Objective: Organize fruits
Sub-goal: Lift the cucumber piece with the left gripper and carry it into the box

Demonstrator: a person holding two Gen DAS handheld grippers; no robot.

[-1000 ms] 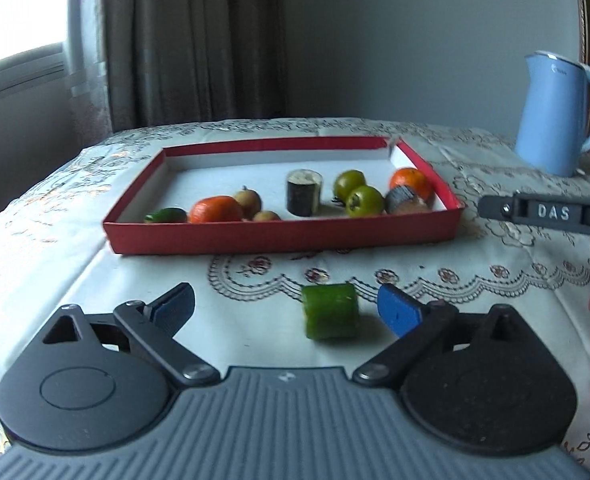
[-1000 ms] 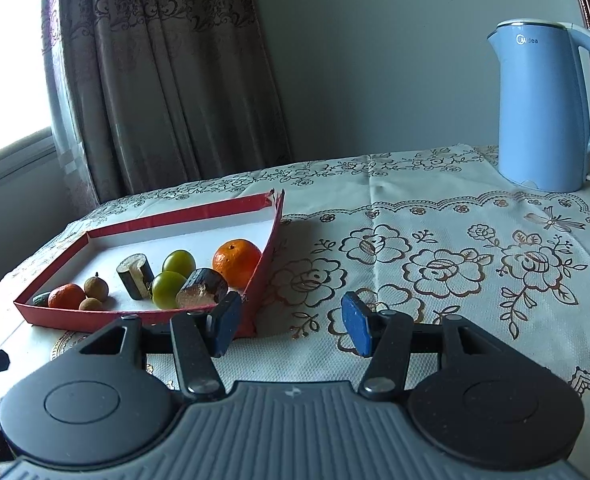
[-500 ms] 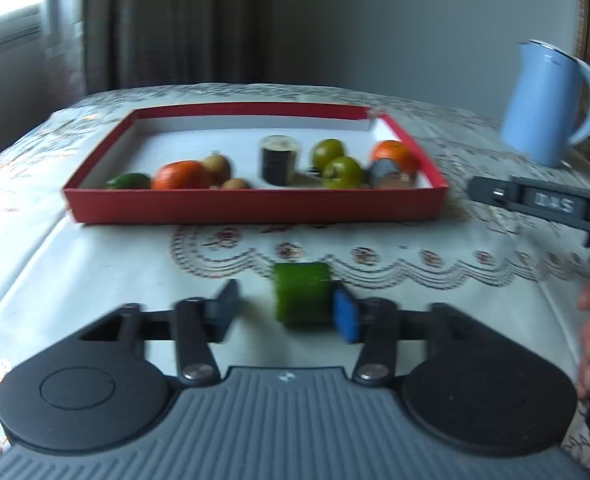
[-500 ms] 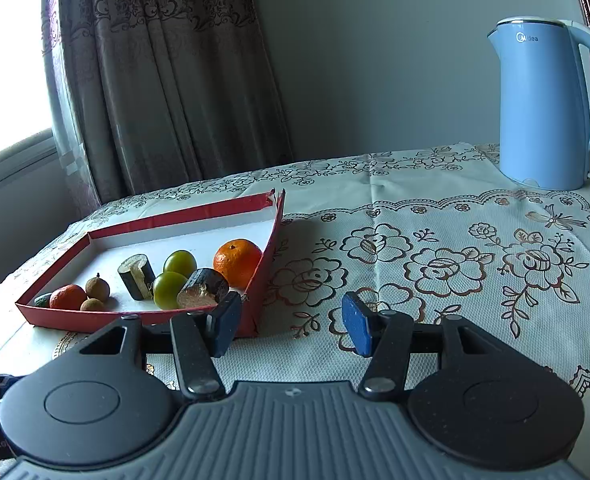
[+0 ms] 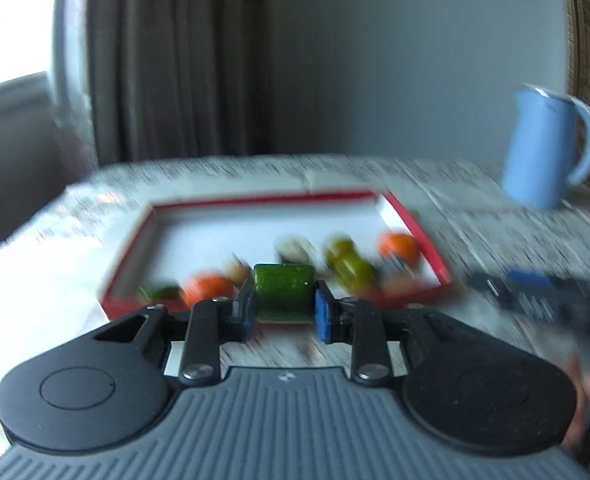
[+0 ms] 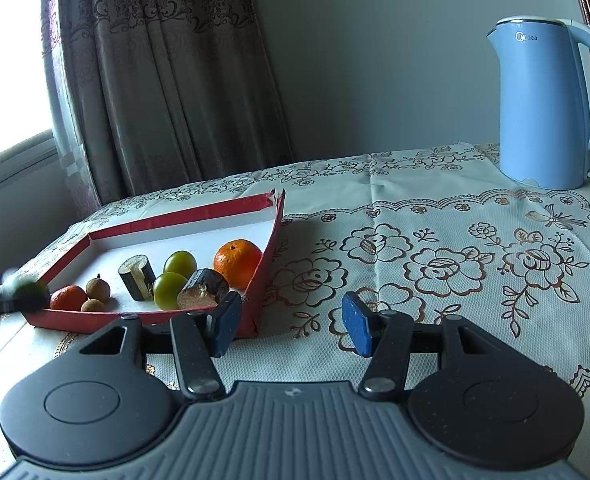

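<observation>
My left gripper (image 5: 283, 307) is shut on a green cucumber chunk (image 5: 283, 298) and holds it above the cloth, just in front of the red tray (image 5: 435, 256). The left wrist view is blurred by motion. The tray (image 6: 263, 280) holds an orange (image 6: 237, 264), a smaller orange (image 6: 68, 297), two green fruits (image 6: 169, 289), two dark cut pieces (image 6: 137, 277), small brown fruits (image 6: 98, 288) and more. The chunk shows blurred at the tray's left end in the right wrist view (image 6: 31, 294). My right gripper (image 6: 291, 326) is open and empty, right of the tray's near corner.
A blue electric kettle (image 6: 547, 108) stands at the back right of the table, also in the left wrist view (image 5: 543, 148). A floral lace tablecloth (image 6: 455, 264) covers the table. Curtains (image 6: 167, 80) hang behind the tray.
My left gripper has shut on the green chunk and lifted it from the cloth towards the tray. The right gripper has stayed in place, open.
</observation>
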